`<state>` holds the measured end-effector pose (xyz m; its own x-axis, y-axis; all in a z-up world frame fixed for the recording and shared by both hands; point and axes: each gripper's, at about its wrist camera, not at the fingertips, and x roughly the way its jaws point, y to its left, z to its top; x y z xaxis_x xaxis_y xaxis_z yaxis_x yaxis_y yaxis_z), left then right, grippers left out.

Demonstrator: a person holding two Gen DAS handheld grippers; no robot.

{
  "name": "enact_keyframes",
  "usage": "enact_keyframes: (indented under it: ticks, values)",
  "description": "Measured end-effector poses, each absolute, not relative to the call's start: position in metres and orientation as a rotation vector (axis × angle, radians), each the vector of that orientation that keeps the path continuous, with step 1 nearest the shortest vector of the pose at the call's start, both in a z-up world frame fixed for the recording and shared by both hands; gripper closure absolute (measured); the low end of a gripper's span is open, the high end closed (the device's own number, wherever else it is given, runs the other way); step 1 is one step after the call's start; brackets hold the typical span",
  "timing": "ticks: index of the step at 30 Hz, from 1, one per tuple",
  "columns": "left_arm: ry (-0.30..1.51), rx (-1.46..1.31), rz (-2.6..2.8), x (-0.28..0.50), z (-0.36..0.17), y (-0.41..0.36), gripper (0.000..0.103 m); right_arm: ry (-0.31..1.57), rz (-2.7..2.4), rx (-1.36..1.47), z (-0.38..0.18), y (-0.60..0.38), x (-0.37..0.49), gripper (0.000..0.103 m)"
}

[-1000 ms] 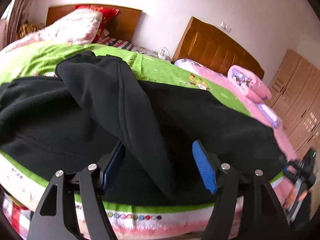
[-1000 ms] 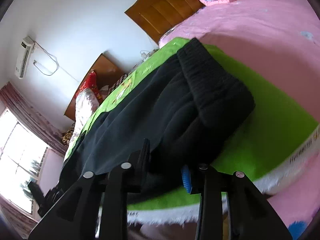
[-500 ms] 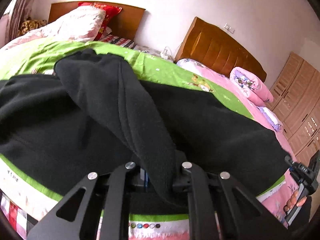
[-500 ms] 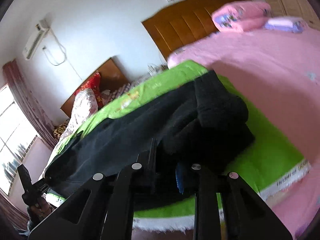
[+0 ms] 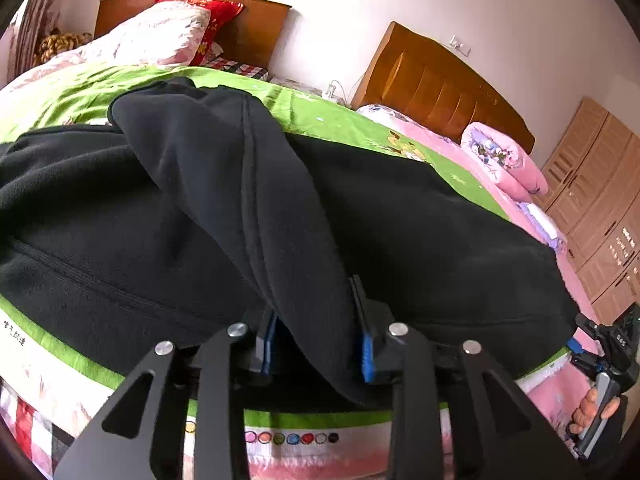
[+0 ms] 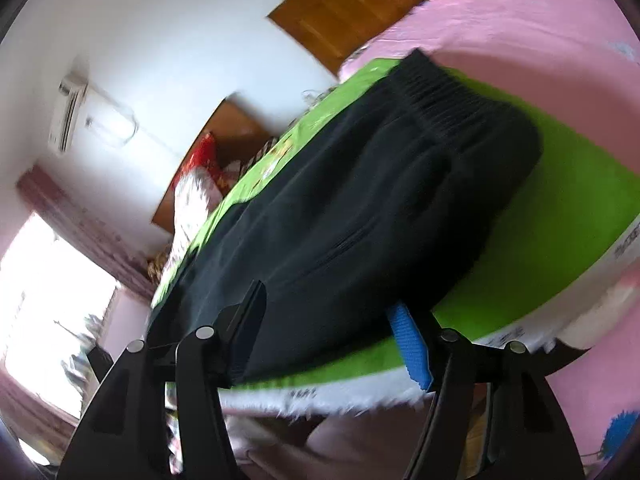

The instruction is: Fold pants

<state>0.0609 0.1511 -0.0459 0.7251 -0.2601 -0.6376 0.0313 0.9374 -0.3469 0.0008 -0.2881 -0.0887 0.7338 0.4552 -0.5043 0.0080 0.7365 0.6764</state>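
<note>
Black fleece pants lie spread across a bright green blanket on a bed, their soft, nappy cloth bunched into thick rolls. In the left wrist view one leg is folded back over the rest, a long tapering tongue of fabric with a raised seam down its middle, and its narrow end drops between the blue ribbed pads of the left gripper. The jaws, which have just been opening a little, stand narrowly apart with the cloth filling the gap; the pads look to lie against it, though how firmly they press cannot be told.

In the right wrist view, which is blurred, the gathered, ribbed waistband lies at the far end of the garment. The right gripper has just been opening, and its jaws are well apart, straddling the near edge of the pants. One blue ribbed pad shows clear of the cloth, over the green blanket's white fringed border; the other finger's black back hides its pad. From the left wrist view, the same gripper appears at the far right, held in a hand.

Two glossy wooden headboards stand against a pale wall, with a floral pillow, a rolled pink quilt and panelled light-wood wardrobes nearby.
</note>
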Motion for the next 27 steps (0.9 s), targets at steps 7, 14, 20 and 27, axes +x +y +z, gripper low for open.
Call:
enact_keyframes:
  ticks: [7,14,20,27]
  values:
    - [0.686,-0.227,-0.14,0.052,-0.038,0.142,0.089,0.716,0.242,0.66,-0.089,-0.27,0.002,0.08]
    - [0.694,-0.196,-0.131,0.044,-0.045,0.141,0.089,0.732,0.205,0.623,-0.093,-0.273,-0.005,0.084]
    - [0.662,-0.204,-0.035,0.032,-0.03,0.158,0.043,0.81,0.188,0.52,-0.072,-0.277,-0.024,0.066]
    - [0.59,-0.01,-0.254,0.074,0.056,0.091,0.013,0.662,0.103,0.285,-0.01,-0.268,-0.009,0.019]
